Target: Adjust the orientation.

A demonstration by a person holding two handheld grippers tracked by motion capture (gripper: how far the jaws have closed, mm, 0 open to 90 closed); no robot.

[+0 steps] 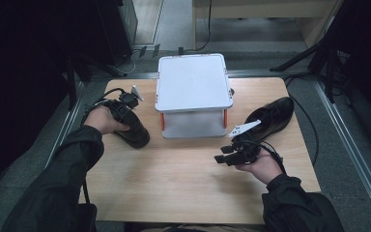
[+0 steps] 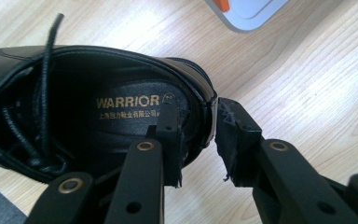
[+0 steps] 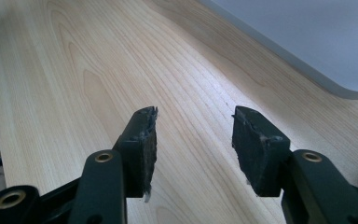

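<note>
Black leather marks both shoes on the wooden table (image 1: 183, 169). We judge the work in hand to be lifting the left-hand shoe (image 1: 134, 130) by its heel collar, probably toward the white two-tier rack (image 1: 193, 82) at the middle of the table.

Position check. In the left gripper view, the left gripper (image 2: 199, 140) straddles the rear rim of that shoe (image 2: 98, 107): one jaw stands inside the opening against the printed insole, the other outside the heel. A small gap remains on the outer side, so we read the jaws as parted around the collar and not yet clamped. In the high view the left gripper (image 1: 125, 108) sits over that shoe at the table's left, just beside the rack's lower shelf.

Procedure, as we judge it:
1. Seat the inner jaw deeper before closing, so the pads bear on the stiff heel counter and not on the thin edge.
2. Keep the laces (image 2: 32, 121) clear of the pads.
3. Close firmly, then lift slowly; the toe will tend to droop.

The right gripper (image 3: 195, 140) hangs above bare wood with its jaws wide apart and nothing between them. In the high view it (image 1: 222, 157) is near the second shoe (image 1: 270, 118), which lies at the table's right, close to the rack.
</note>
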